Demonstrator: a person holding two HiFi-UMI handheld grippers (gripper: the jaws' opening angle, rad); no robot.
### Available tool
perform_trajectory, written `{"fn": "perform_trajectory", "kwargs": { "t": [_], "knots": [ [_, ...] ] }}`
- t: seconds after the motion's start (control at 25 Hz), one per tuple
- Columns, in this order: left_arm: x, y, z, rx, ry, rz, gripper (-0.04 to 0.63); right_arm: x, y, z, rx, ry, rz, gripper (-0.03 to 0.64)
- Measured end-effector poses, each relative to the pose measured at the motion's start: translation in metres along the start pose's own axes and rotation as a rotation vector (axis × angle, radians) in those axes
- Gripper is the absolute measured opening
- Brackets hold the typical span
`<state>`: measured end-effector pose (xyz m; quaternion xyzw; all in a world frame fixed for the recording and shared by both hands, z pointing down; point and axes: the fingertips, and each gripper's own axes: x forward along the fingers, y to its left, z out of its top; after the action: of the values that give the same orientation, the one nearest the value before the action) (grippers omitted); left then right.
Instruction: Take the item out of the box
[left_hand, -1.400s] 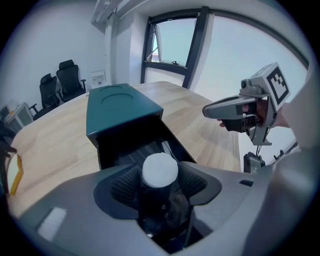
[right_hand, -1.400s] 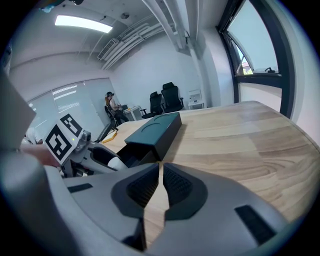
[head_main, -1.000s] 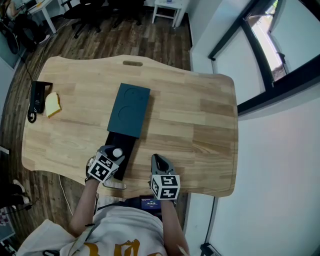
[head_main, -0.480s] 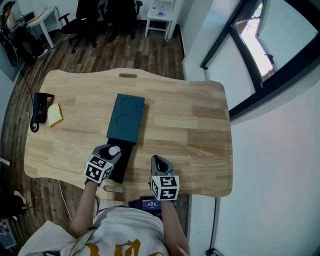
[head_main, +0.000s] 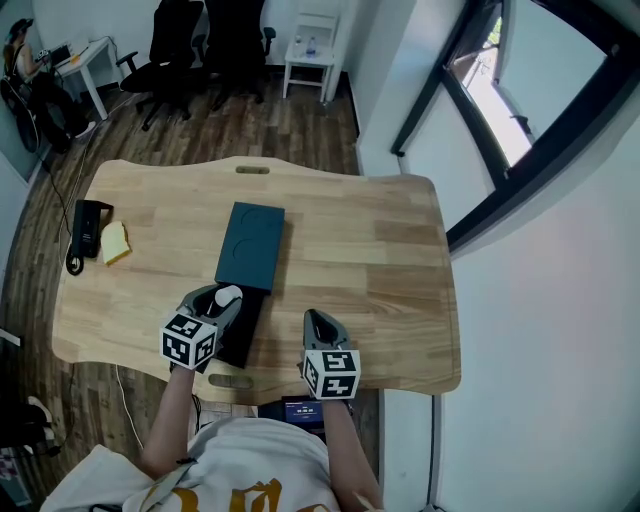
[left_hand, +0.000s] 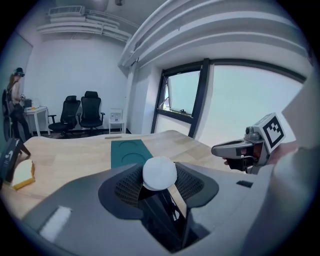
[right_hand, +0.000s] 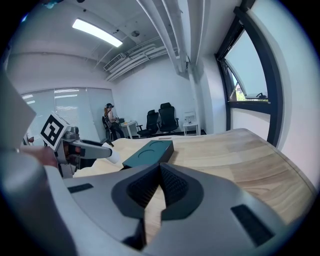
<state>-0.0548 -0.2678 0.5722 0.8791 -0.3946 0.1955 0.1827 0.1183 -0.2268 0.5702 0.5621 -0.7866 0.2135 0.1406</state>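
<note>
Lift-out step: gripping white item (head_main: 229, 295) in left tongs (head_main: 222, 298) over the box (head_main: 250, 240), right tongs (head_main: 318, 322) clenched empty. Next, likely: down beside the box.

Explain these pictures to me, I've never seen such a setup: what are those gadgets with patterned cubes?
A person holds a two-jaw gripper in each hand; the cubes belong to them. One picture comes from a head camera looking down, the other two from cameras riding on the grippers. On the wooden table lie a dark teal box with its black tray slid out, a yellow block and a black device. The left gripper pinches a white round item; the right gripper is shut and empty.
</note>
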Motion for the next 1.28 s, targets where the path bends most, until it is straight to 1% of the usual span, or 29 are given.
{"fn": "perform_trajectory", "kwargs": {
  "t": [0.08, 0.2, 0.32, 0.4, 0.52, 0.68, 0.76, 0.88, 0.92, 1.04, 1.2, 1.28],
  "knots": [
    [-0.009, -0.005, 0.007, -0.005, -0.036, -0.008, 0.196, -0.008, -0.001, 0.004, -0.006, -0.018, -0.021, 0.006],
    [-0.021, -0.011, 0.015, -0.038, -0.084, -0.022, 0.196, -0.018, 0.001, 0.012, -0.018, -0.042, -0.030, 0.006],
    [-0.032, -0.016, 0.018, -0.036, -0.109, -0.018, 0.196, -0.029, 0.007, 0.017, -0.027, -0.065, -0.033, 0.006],
    [-0.041, -0.019, 0.021, -0.029, -0.128, -0.008, 0.196, -0.035, 0.012, 0.020, -0.022, -0.088, -0.023, 0.006],
    [-0.054, -0.020, 0.029, -0.012, -0.168, 0.028, 0.196, -0.043, 0.019, 0.026, -0.018, -0.126, -0.001, 0.006],
    [-0.069, -0.024, 0.039, 0.005, -0.222, 0.055, 0.196, -0.053, 0.025, 0.034, -0.070, -0.145, -0.014, 0.006],
    [-0.074, -0.027, 0.042, -0.005, -0.240, 0.059, 0.196, -0.061, 0.025, 0.038, -0.093, -0.167, -0.028, 0.006],
    [-0.082, -0.026, 0.045, -0.055, -0.258, 0.068, 0.196, -0.071, 0.024, 0.044, -0.098, -0.195, -0.035, 0.006],
    [-0.085, -0.027, 0.046, -0.060, -0.264, 0.069, 0.196, -0.074, 0.023, 0.045, -0.094, -0.200, -0.035, 0.006],
    [-0.089, -0.032, 0.047, -0.035, -0.265, 0.073, 0.196, -0.079, 0.023, 0.044, -0.084, -0.203, -0.034, 0.006],
    [-0.088, -0.036, 0.042, -0.010, -0.238, 0.076, 0.196, -0.078, 0.035, 0.039, -0.120, -0.176, 0.013, 0.005],
    [-0.087, -0.037, 0.039, 0.007, -0.218, 0.084, 0.196, -0.078, 0.038, 0.038, -0.136, -0.169, 0.023, 0.005]
  ]
}}
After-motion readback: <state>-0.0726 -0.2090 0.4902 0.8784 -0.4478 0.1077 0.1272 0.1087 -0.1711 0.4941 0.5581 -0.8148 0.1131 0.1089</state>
